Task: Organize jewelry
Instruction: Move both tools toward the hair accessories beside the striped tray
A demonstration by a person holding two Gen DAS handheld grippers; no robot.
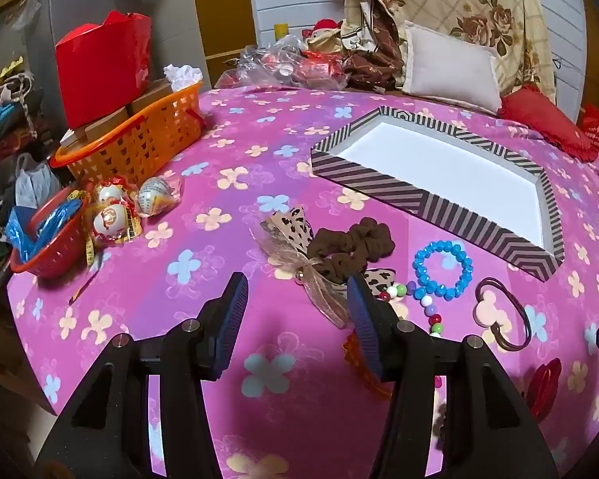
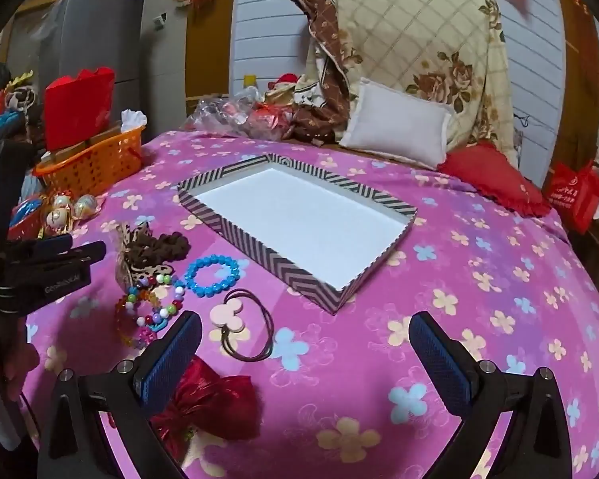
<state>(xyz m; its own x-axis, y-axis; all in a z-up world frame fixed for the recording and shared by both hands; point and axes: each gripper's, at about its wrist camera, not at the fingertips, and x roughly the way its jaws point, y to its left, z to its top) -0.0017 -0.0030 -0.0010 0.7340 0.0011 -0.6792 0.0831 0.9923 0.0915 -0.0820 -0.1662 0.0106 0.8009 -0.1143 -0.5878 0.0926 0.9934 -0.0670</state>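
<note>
Striped tray (image 2: pixel 275 267) lies open above; orange basket (image 2: pixel 96 163) crowds the left edge

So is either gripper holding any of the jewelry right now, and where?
Nothing is held: the left gripper and right gripper are both open and empty.

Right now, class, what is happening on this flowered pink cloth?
A person holds two grippers over a pink flowered cloth. Both the left gripper and the right gripper are open and hold nothing. The striped cardboard tray has nothing in it. The blue bead bracelet, brown fabric scrunchie, multicoloured bead bracelets and mouse-shaped hair tie lie beside it, unsorted.
</note>
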